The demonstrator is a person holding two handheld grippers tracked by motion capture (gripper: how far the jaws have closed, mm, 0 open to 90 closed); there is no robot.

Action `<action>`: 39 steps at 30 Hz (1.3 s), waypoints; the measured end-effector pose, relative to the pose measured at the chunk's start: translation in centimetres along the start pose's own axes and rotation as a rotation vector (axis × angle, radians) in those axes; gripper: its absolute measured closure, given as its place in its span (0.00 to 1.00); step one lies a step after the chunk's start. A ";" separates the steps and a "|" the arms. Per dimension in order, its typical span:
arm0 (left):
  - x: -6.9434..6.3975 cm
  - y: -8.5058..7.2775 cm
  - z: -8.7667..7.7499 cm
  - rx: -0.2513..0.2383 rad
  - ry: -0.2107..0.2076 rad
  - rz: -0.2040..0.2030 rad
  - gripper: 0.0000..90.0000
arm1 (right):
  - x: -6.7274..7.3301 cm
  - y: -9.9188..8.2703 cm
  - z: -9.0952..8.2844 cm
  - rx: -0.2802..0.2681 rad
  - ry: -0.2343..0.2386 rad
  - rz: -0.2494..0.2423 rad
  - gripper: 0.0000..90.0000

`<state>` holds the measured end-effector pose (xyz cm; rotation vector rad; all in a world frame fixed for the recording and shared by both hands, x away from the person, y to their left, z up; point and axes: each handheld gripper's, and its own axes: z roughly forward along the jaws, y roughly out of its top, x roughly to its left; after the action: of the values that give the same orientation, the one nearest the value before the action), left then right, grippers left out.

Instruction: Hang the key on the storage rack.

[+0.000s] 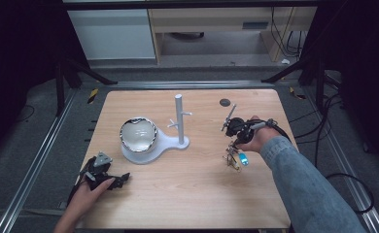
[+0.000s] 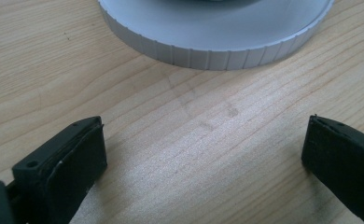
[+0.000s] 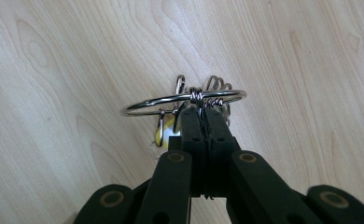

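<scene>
left gripper (image 1: 122, 178): near table (image 1: 187, 204) edge, jaws wide, holding nothing, aimed at stand base (image 2: 217, 44) | right gripper (image 3: 201, 114): clamped shut on key ring (image 3: 171, 99), lifted clear above tabletop | step: carrying | next: hang ring over stand peg (image 1: 186, 114)

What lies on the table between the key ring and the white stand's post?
Nothing: in the high view, bare table separates the key ring, held by the right gripper, from the post.
</scene>
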<state>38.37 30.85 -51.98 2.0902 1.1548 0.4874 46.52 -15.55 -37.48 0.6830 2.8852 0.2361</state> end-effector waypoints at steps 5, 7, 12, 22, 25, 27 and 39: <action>0.0 0.0 0.0 0.000 -0.001 0.001 0.00 | -0.1 0.0 -0.7 0.002 -0.013 -0.002 0.99; 0.0 0.0 0.0 -0.002 -0.001 -0.002 0.00 | -0.1 -0.1 -1.0 0.004 -0.016 0.005 0.99; 0.0 0.0 0.0 -0.001 -0.001 0.001 0.00 | 0.1 0.0 -1.7 0.003 -0.025 0.001 0.99; 0.0 0.0 0.0 0.001 -0.001 0.001 0.00 | -0.2 -0.2 -3.6 -0.020 -0.056 0.001 0.99; 0.0 0.0 0.0 -0.001 -0.001 -0.002 0.00 | -0.3 -0.1 -4.3 -0.030 -0.061 0.005 0.99; 0.0 0.0 0.0 -0.002 -0.001 -0.002 0.00 | -0.4 0.0 -4.8 -0.036 -0.070 0.005 0.99; 0.0 0.0 0.0 -0.002 -0.001 -0.002 0.00 | -0.9 1.6 -6.7 -0.059 -0.100 -0.009 0.99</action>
<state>38.36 30.83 -51.99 2.0875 1.1554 0.4858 46.67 -15.32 -30.50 0.6520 2.7742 0.2758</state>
